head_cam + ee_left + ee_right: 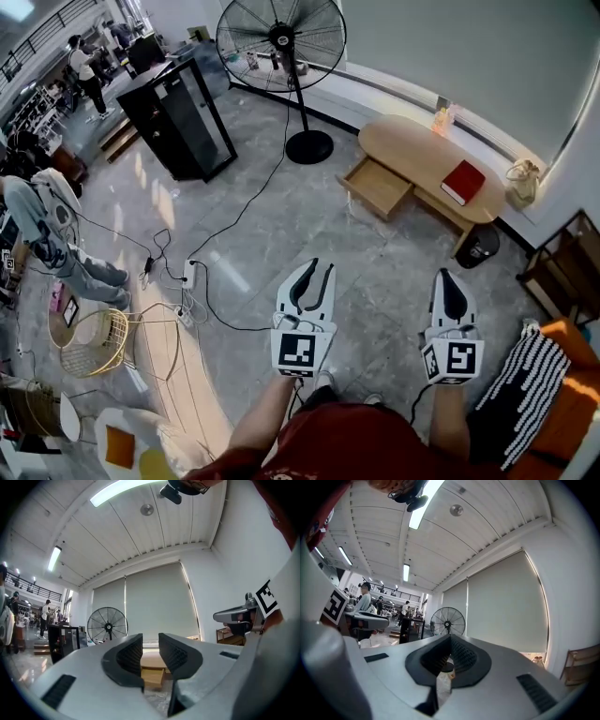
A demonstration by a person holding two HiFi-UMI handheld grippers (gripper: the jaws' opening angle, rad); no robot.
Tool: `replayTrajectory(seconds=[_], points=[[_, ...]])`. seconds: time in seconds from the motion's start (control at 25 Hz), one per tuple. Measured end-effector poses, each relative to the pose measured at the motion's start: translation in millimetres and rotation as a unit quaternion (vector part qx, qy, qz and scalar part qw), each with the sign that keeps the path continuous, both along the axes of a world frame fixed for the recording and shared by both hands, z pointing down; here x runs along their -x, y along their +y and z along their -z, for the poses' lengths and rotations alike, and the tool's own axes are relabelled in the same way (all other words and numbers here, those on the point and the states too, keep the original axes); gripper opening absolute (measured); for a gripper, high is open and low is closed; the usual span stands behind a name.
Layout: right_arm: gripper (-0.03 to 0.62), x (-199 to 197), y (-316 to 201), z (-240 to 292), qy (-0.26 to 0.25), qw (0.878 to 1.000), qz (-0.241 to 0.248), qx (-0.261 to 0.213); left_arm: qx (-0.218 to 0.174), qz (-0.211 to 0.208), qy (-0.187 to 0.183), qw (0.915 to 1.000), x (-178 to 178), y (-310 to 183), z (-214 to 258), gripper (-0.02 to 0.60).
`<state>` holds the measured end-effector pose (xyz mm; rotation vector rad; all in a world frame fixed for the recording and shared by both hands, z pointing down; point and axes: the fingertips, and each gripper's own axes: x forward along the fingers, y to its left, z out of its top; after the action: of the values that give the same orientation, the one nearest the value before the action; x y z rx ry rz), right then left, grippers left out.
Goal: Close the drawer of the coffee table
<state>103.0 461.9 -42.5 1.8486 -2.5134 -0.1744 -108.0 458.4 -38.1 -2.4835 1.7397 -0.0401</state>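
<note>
The light wooden coffee table (412,155) stands by the far wall with its drawer (378,186) pulled out toward the floor on its left side. A red book (463,181) lies on the tabletop. My left gripper (316,266) is held well short of the table, its jaws a little apart with nothing between them. In the left gripper view the drawer (153,674) shows through the gap of the left gripper (150,641). My right gripper (444,273) hovers beside it, its jaws shut and empty, as the right gripper view (450,638) also shows.
A tall pedestal fan (281,42) and a black cabinet (178,117) stand left of the table. Cables and a power strip (187,277) trail over the tiled floor. A dark bin (480,246) sits by the table's right end, a striped cushion (530,394) at lower right, a person (47,225) at left.
</note>
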Motion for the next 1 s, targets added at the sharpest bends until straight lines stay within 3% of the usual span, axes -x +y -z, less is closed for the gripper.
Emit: replayTrajectory(seconds=[0.12, 0.24, 0.64, 1.0], points=[[-0.003, 21.9, -8.9, -2.4, 0.002, 1.0, 0.002, -0.001, 0.007, -0.004, -0.002, 1.0, 17.7, -10.1, -5.6, 0.157], [-0.003, 44.2, -16.3, -3.0, 0.006, 1.0, 0.0, -0.002, 0.014, -0.011, -0.003, 0.9998, 37.4, -19.7, -10.9, 0.183], [-0.003, 88.1, -39.7, -15.9, 0.009, 1.0, -0.029, 0.007, 0.025, -0.049, -0.004, 0.9985, 80.6, -53.5, -29.8, 0.207], [-0.003, 78.5, -82.8, -33.7, 0.008, 0.999, -0.048, 0.024, 0.034, -0.062, 0.0, 0.9975, 76.9, -101.3, -46.1, 0.207]])
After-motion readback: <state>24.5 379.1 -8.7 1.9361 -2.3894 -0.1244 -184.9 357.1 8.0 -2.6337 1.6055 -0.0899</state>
